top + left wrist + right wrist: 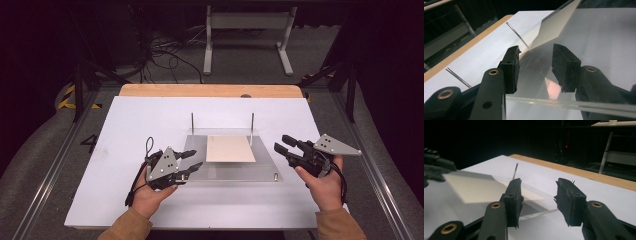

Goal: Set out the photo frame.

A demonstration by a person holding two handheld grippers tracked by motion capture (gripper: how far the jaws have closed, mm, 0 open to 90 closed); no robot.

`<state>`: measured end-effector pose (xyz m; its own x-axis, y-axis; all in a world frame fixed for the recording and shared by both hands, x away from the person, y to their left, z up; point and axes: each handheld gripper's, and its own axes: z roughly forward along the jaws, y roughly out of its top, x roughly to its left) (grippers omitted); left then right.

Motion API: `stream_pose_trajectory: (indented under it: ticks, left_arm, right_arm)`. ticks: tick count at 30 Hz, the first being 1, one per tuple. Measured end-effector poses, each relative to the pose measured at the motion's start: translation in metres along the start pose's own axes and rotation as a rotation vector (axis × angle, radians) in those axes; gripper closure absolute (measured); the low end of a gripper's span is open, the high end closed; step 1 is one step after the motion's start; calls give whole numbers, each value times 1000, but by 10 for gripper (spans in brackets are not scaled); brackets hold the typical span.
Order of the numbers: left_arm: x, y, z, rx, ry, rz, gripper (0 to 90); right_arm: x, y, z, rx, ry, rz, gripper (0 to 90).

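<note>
A clear acrylic plate [235,172] lies on the white board [130,125], with a cream sheet [230,149] resting flat on it. Two thin metal pins [192,122] [252,122] stand upright behind the sheet. My left gripper [191,161] is at the plate's left edge, jaws open. In the left gripper view [536,53] the jaws stand over the plate [599,45], apart from it, facing the sheet [554,27] and one pin [517,35]. My right gripper [281,142] hovers off the plate's right edge. It [539,185] is open and empty, aimed at the sheet [481,187] and a pin [515,171].
A small metal piece [275,176] lies near the plate's front right corner. A wooden strip [210,90] runs along the board's far edge. Beyond the table, a white frame [247,35] and loose cables [165,55] sit on the floor.
</note>
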<state>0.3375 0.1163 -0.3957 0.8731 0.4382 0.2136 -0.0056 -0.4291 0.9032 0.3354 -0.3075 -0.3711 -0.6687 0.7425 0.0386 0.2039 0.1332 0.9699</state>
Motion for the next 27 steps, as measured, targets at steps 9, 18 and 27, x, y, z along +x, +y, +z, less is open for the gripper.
stream_pose_trajectory:
  ticks: [9, 18, 27]
  left_arm:
    - [1, 0, 0, 3, -7, -3, 569]
    - [2, 0, -1, 6, -10, -4, 568]
    - [3, 0, -1, 1, -14, -6, 568]
  right_arm:
    - [19, -2, -21, 56, 57, -69, 433]
    - [26, -10, -28, 139, 73, -131, 380]
    - [37, -19, -12, 136, 143, -207, 269]
